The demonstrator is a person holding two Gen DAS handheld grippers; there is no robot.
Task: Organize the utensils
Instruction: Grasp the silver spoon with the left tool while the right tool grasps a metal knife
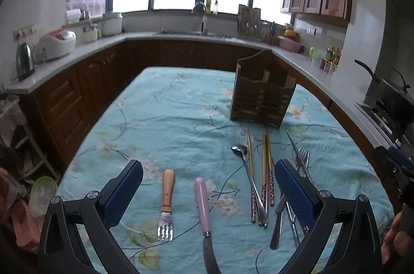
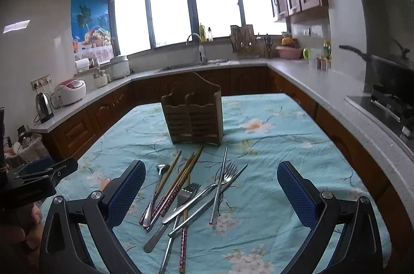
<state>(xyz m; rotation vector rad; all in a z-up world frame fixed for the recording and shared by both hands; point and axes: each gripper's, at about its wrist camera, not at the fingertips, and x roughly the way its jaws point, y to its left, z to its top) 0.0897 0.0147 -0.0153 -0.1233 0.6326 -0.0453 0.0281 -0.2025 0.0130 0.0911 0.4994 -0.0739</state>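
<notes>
The left tool [image 1: 208, 186] hangs above the near part of the tabletop [image 1: 168, 103], its two blue-padded fingers [image 1: 124, 192] spread wide with nothing between them. Below the gap lie a fork with a pale wooden handle [image 1: 167, 206], tines pointing near, and just to its right a knife with a lilac handle [image 1: 203, 206], blade running off the near edge of the view. The two lie side by side, apart from each other.

The right tool [image 2: 211, 193] is likewise spread wide and holds nothing. Beneath it sits a loose heap of utensils: a steel spoon [image 2: 157, 186] at the left, several patterned chopsticks [image 2: 178, 186] fanned beside and partly over it, steel forks [image 2: 225, 174] to the right, and a metal chopstick [image 2: 218, 186] crossing the forks. Many of these pieces overlap and touch; how many there are in all is hard to tell.

Farther along the flowered turquoise cloth stands a wooden utensil holder [image 2: 192, 116], upright, with two slatted front compartments. It stands just beyond the far tips of the chopsticks. In the left wrist view the same heap lies to the right of the wooden-handled fork and lilac knife, well apart from them, with the holder [image 1: 262, 93] behind it.
</notes>
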